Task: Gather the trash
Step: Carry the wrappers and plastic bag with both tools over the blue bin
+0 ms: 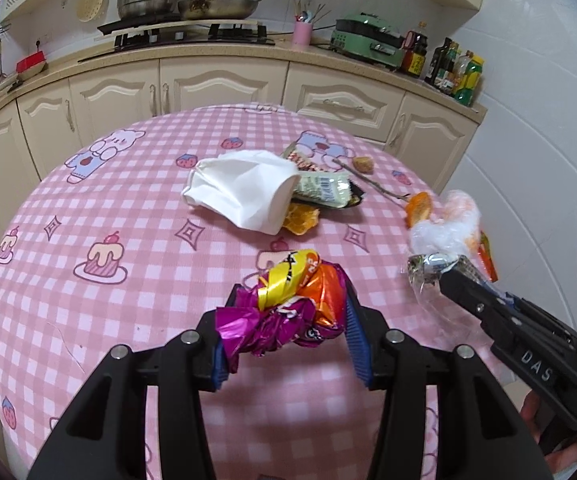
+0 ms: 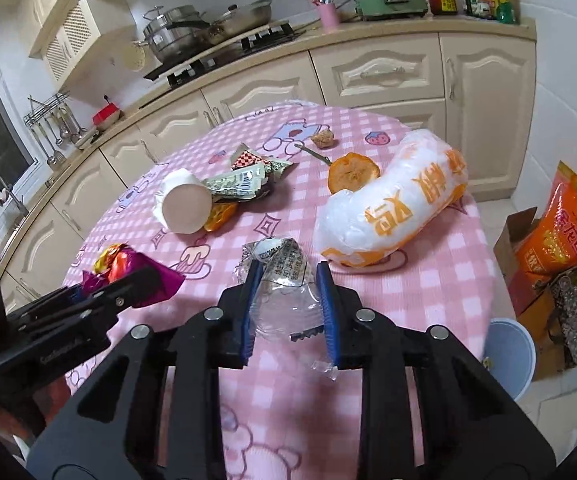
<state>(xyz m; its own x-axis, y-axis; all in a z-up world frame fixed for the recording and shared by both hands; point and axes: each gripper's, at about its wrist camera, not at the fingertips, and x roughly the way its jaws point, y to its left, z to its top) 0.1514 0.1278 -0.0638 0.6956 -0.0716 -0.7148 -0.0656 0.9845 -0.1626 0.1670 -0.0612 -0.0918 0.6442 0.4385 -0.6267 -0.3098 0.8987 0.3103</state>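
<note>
Pink checked cloth covers the round worktop (image 1: 136, 216). Through the left wrist view, my left hand-held gripper (image 1: 288, 316) pinches a crumpled purple-orange wrapper (image 1: 284, 312); tissue (image 1: 244, 190) lies at twelve o'clock. Through the right, my right hand-held gripper (image 2: 288, 300) clamps clear plastic packaging (image 2: 284, 284); a white bag (image 2: 392, 204) lies at one o'clock.

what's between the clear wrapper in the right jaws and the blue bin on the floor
Nothing visible. The right gripper holds the clear plastic wrapper over the table's near right part; the light blue bin stands open on the floor just past the table's edge.
</note>
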